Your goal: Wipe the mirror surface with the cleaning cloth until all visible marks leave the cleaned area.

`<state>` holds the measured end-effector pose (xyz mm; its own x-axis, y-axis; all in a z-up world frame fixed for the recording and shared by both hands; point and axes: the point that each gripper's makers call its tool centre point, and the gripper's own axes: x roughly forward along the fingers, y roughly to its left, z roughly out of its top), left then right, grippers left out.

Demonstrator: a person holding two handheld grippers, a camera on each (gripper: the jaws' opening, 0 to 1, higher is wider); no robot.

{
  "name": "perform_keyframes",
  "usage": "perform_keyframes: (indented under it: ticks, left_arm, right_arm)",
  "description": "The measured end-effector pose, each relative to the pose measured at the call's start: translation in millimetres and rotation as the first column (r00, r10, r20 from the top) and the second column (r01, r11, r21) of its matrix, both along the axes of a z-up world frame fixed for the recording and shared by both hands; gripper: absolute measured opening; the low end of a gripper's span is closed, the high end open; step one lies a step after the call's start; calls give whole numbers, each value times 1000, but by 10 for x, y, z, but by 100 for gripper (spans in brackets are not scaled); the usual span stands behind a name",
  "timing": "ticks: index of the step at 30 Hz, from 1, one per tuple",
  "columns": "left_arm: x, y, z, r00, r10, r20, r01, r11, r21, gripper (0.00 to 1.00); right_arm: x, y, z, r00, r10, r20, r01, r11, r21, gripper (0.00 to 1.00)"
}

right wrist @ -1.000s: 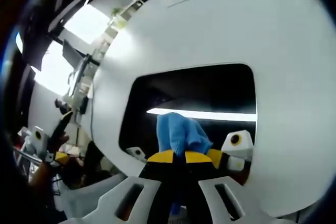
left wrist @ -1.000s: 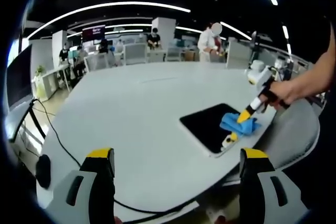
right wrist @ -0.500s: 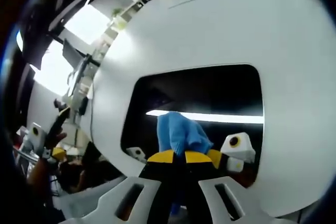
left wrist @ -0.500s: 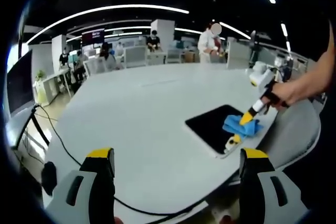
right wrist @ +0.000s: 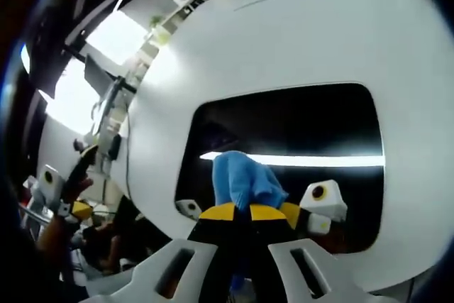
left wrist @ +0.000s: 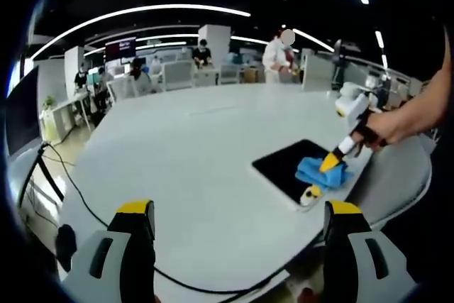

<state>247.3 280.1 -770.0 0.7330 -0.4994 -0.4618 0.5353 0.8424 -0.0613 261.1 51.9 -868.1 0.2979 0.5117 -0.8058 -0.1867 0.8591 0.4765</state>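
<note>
A dark rectangular mirror (left wrist: 291,167) (right wrist: 284,122) lies flat on the white table near its right edge. A blue cleaning cloth (left wrist: 316,172) (right wrist: 243,182) rests on the mirror's near part. My right gripper (right wrist: 248,211) (left wrist: 330,163) is shut on the cloth and presses it onto the glass; a person's hand (left wrist: 386,124) holds it. My left gripper (left wrist: 237,221) hovers open over the table's near side, well left of the mirror, with nothing between its fingers. The glass reflects a ceiling light strip and the gripper.
The large white oval table (left wrist: 191,147) has a black cable (left wrist: 85,200) running along its left and front edge. Desks, chairs and several people (left wrist: 284,51) stand beyond the far edge. The left gripper held by a hand (right wrist: 60,200) appears at the right gripper view's lower left.
The cloth and right gripper have shifted a little across the mirror, whose far right part now shows more in the right gripper view. The left gripper stays open.
</note>
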Motion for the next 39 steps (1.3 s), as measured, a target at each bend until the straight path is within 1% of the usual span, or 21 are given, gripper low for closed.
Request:
perform_keyframes:
  ticks: [3,11,16,25,30,33,39]
  left_arm:
    - [12,-6,0,1000,-27,-3,27,1000,8,100]
    - [55,76,5,998,-59,-7,59,998,5,100]
    - [52,180,-12,997,-78,-14,78,997,3,100]
    - [112,356,-16,994,-112,-18,112,994,4,100]
    - [142,406,-32,993,-114,-19,114,993,-2,100]
    - [150,405,-42,993,-116,-22,116,993,-4,100]
    - [159,356,-50,992,-125,-24,125,992,-2,100]
  right_arm:
    - [-10,82,7,1000,-3,0,3,1000,5,0]
    - [-2,313,19,1000,-2,7,2,1000,13,0]
    - [24,451,21,1000,9,29,-9,1000,1,0]
    - [76,646,21,999,8,37,-8,1000,-10,0]
    - [89,695,17,999,11,38,-10,1000,-17,0]
    - [89,694,17,1000,-2,29,2,1000,-13,0]
    - [86,694,21,999,14,40,-13,1000,-13,1]
